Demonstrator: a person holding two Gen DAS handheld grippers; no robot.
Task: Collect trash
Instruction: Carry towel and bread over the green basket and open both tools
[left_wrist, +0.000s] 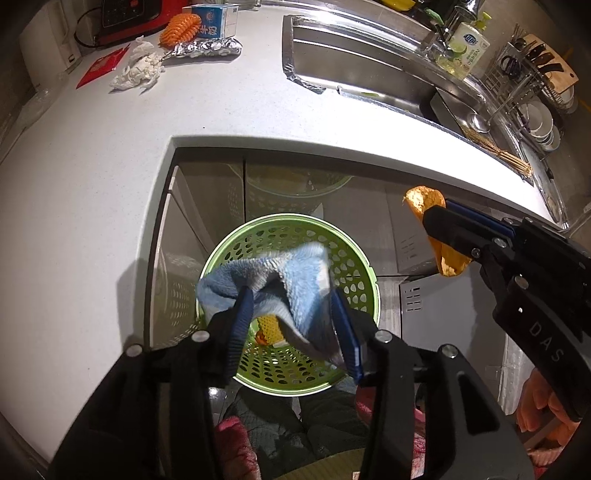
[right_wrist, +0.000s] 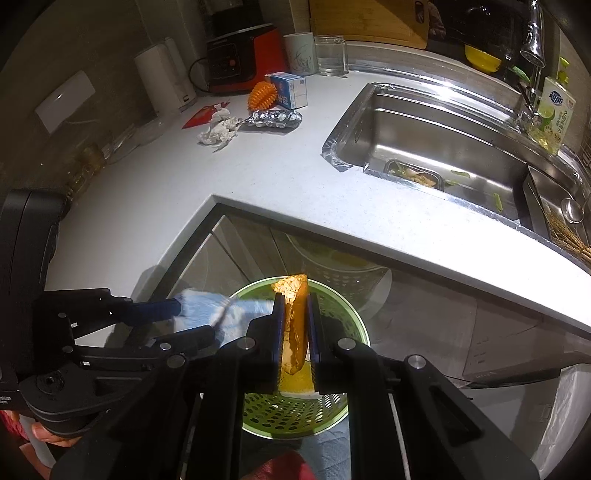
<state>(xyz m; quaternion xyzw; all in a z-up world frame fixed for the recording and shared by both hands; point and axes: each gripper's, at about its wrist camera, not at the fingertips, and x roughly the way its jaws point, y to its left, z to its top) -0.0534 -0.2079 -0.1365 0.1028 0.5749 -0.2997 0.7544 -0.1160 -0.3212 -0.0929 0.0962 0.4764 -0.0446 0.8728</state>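
A green perforated bin (left_wrist: 354, 266) stands on the floor below the counter edge; it also shows in the right wrist view (right_wrist: 332, 310). My left gripper (left_wrist: 295, 306) is open above the bin with a blue cloth (left_wrist: 280, 273) draped loosely between its fingers. The cloth (right_wrist: 207, 306) and left gripper (right_wrist: 184, 321) also show in the right wrist view. My right gripper (right_wrist: 295, 314) is shut on an orange peel (right_wrist: 293, 310), held over the bin. It shows at the right of the left wrist view (left_wrist: 436, 221) with the peel (left_wrist: 421, 201). Yellow scraps (left_wrist: 269, 326) lie in the bin.
On the white counter (left_wrist: 110, 166) lie crumpled tissue (left_wrist: 138, 68), a foil ball (left_wrist: 207, 48), an orange spiky ball (left_wrist: 181, 27), a milk carton (left_wrist: 216, 18) and a red packet (left_wrist: 101, 66). A steel sink (right_wrist: 436, 147) holds a food tray (right_wrist: 413, 175). A dish rack (left_wrist: 535, 96) stands far right.
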